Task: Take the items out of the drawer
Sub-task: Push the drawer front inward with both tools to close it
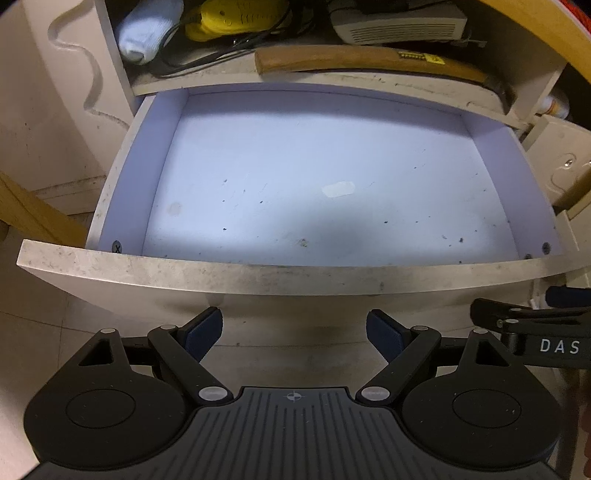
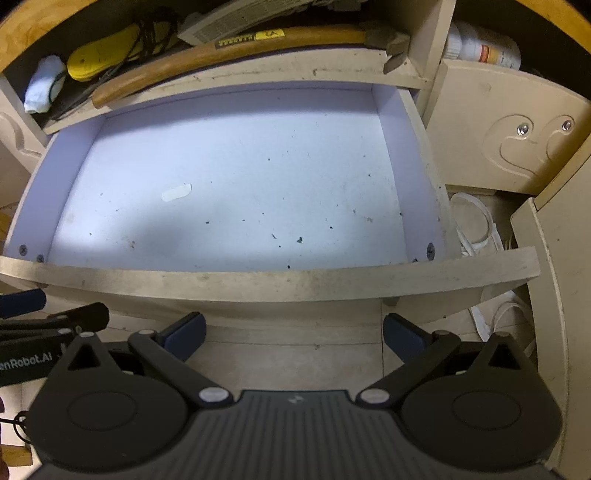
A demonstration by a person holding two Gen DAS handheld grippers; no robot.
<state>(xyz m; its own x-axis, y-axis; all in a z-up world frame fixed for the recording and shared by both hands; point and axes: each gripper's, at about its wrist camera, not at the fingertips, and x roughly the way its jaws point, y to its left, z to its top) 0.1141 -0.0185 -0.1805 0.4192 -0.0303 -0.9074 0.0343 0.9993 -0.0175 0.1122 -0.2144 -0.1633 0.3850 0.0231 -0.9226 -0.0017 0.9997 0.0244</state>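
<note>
The drawer [image 1: 258, 275] is pulled out, and its pale floor holds only specks and a small strip of tape [image 1: 338, 190]. It shows the same way in the right wrist view [image 2: 280, 282], with the tape [image 2: 176, 192] left of centre. My left gripper [image 1: 294, 334] is open and empty, just in front of the drawer's front panel. My right gripper [image 2: 294, 336] is open and empty, beside it on the right. Part of the right gripper [image 1: 532, 325] shows at the left view's right edge, and part of the left gripper [image 2: 48, 325] at the right view's left edge.
On the shelf above the drawer lie a hammer with a wooden handle [image 1: 369, 62], a yellow device with black cords [image 1: 229, 18], a white sock [image 1: 147, 29] and a grey box [image 1: 399, 26]. A white bottle [image 2: 480, 46] stands in the right compartment. White cables [image 2: 476, 229] lie beside the drawer.
</note>
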